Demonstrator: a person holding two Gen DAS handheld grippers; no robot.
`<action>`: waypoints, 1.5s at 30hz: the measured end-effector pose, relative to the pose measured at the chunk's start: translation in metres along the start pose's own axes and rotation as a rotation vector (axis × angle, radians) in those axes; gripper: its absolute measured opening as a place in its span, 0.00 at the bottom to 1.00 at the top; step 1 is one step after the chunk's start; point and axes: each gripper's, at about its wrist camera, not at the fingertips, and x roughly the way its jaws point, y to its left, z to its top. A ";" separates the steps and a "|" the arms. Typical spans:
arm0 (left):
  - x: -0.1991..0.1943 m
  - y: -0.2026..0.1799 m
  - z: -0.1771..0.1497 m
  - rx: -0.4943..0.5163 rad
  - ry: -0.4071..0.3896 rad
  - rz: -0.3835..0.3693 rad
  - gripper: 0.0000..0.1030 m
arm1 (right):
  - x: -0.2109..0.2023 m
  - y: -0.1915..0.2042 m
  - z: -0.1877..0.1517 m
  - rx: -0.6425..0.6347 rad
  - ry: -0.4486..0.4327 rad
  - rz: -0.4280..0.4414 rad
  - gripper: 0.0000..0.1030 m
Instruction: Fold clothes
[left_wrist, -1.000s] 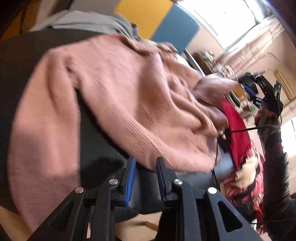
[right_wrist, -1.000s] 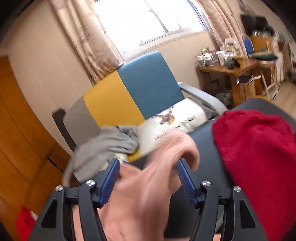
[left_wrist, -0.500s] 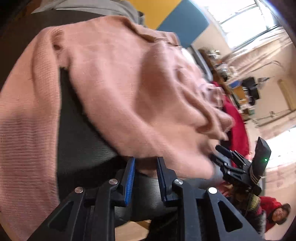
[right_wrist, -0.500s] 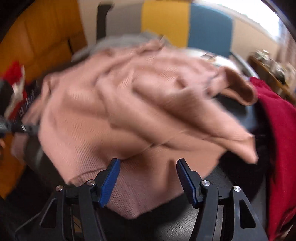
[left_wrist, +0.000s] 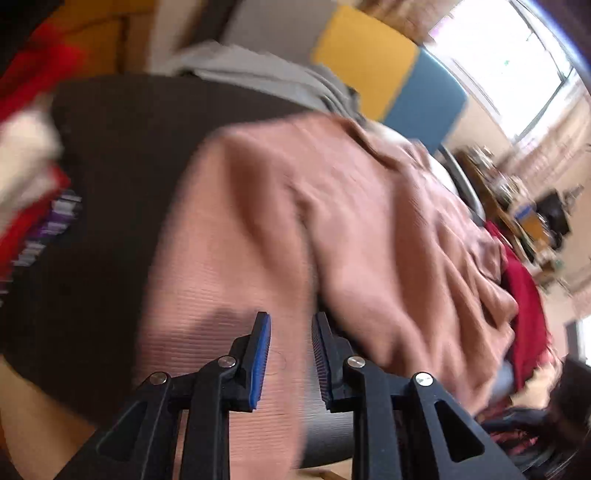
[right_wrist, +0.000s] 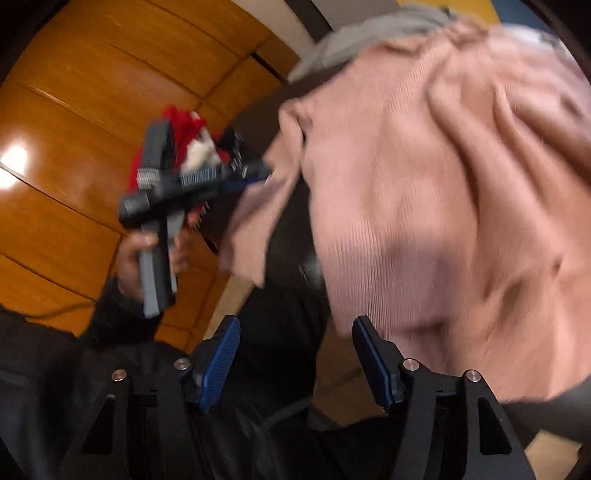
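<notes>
While the pink ribbed sweater (left_wrist: 332, 236) lies rumpled across the dark tabletop (left_wrist: 110, 184), the left gripper (left_wrist: 290, 354) hangs over its near hem, fingers narrowly parted, with sweater fabric seen through the gap; whether the pads touch it cannot be told. The right gripper (right_wrist: 293, 358) stands at the sweater's edge, fingers wide and holding nothing, having just been closing slightly. In the right wrist view, a hand (right_wrist: 147, 254) in a dark sleeve grips the left gripper's handle beside one trailing sleeve of the sweater. A grey garment (left_wrist: 266, 74) lies beyond the sweater, before a yellow-and-blue chair (left_wrist: 388, 74); a red garment (left_wrist: 524, 295) borders the sweater's far side.
</notes>
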 end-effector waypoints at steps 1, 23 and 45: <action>-0.007 0.009 -0.001 -0.002 -0.017 0.027 0.24 | -0.007 0.000 0.009 -0.018 -0.023 -0.011 0.65; 0.098 0.017 0.147 0.171 0.003 0.525 0.08 | 0.030 -0.072 0.032 0.160 -0.060 -0.169 0.75; 0.022 0.015 0.005 -0.062 0.080 -0.216 0.23 | 0.017 -0.051 0.018 0.063 -0.086 -0.185 0.95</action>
